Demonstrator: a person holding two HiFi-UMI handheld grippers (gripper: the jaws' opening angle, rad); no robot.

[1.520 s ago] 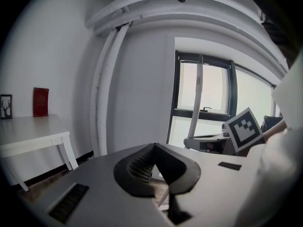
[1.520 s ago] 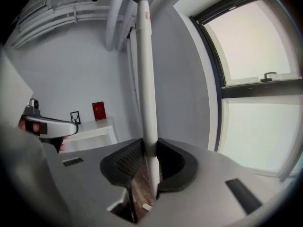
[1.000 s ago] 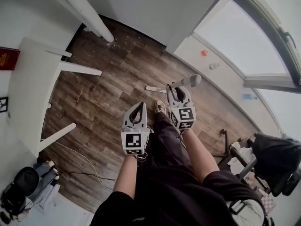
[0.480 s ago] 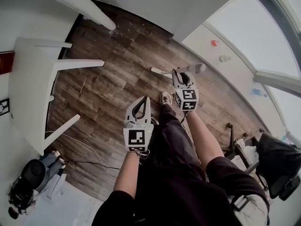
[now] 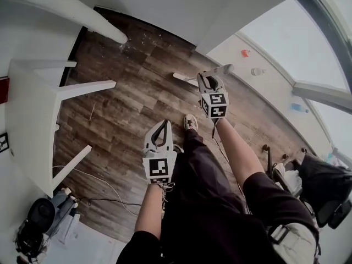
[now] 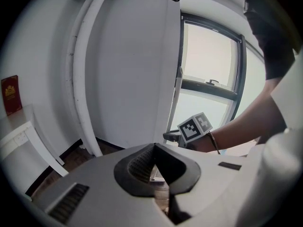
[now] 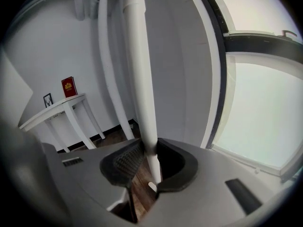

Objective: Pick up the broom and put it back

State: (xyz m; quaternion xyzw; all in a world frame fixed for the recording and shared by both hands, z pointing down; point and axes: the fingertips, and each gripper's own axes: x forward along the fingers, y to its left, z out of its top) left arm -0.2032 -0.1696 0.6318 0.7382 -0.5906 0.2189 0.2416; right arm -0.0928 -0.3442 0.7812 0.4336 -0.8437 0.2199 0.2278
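The broom's white handle [image 7: 139, 79] rises steeply between the jaws of my right gripper [image 7: 150, 151], which is shut on it. From the head view, that right gripper [image 5: 210, 81] is held out over the wood floor near the wall, and the broom [image 5: 223, 69] sticks out on both sides of its fingers. My left gripper [image 5: 164, 124] hangs lower, beside the person's leg, its tips together with nothing between them. In the left gripper view the jaws [image 6: 154, 146] meet at the tip, and the right gripper's marker cube [image 6: 195, 126] shows beyond.
A white table [image 5: 33, 109] stands at the left with a red book [image 7: 69, 86] on it. A white pipe [image 5: 82, 15] slants by the wall. A large window [image 5: 297, 43] is at the right, a dark chair [image 5: 324, 186] lower right, and cables [image 5: 104, 186] lie on the floor.
My right gripper has moved farther out toward the wall and window, carrying the broom handle. My left gripper has shifted only a little, staying beside the leg.
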